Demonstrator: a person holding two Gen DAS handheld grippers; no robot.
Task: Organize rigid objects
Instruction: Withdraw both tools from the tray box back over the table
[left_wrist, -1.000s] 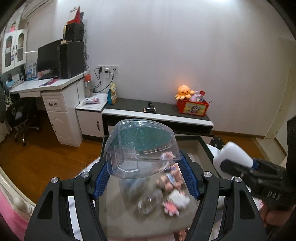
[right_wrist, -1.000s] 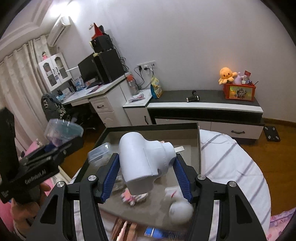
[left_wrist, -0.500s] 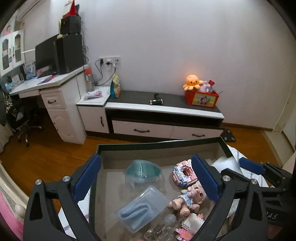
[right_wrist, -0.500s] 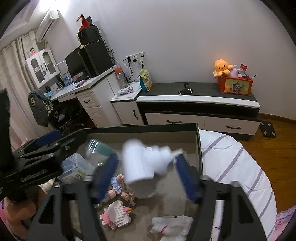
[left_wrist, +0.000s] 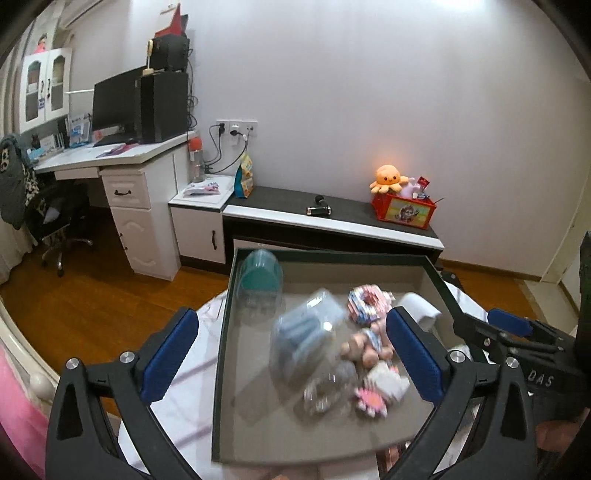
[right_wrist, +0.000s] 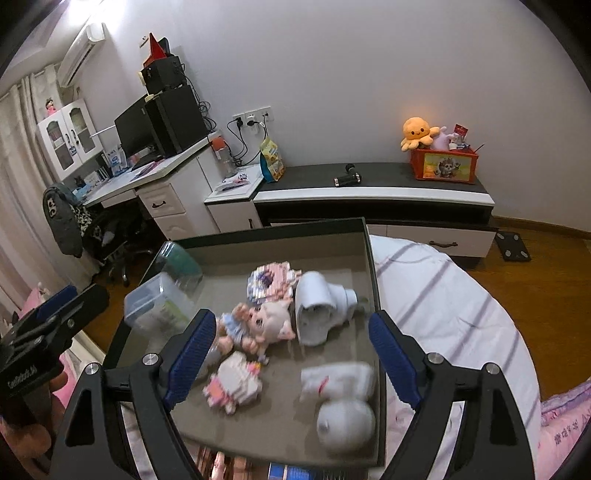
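Observation:
A dark-rimmed box (left_wrist: 369, 257) (right_wrist: 371, 258) sits on the bed and holds several things. A clear round container with a teal base (left_wrist: 259, 280) (right_wrist: 179, 260) lies in its far left corner. A white plastic fitting (right_wrist: 319, 306) (left_wrist: 419, 306) lies at the right side. A clear lidded box (left_wrist: 304, 332) (right_wrist: 157, 306), a doll (right_wrist: 258, 323) and brick figures (right_wrist: 273, 282) lie between them. My left gripper (left_wrist: 291, 354) is open and empty above the box. My right gripper (right_wrist: 291, 358) is open and empty above the box.
A white striped bedsheet (right_wrist: 443, 295) lies under the box. Beyond the bed are a wooden floor (left_wrist: 92, 295), a low black and white cabinet (right_wrist: 369, 199) with a red toy box (right_wrist: 445, 164), and a white desk (left_wrist: 122, 177) with a monitor.
Both grippers opened and let go. The clear round container dropped from my left gripper into the box, and the white fitting dropped from my right gripper into the box. Both grippers then pulled back.

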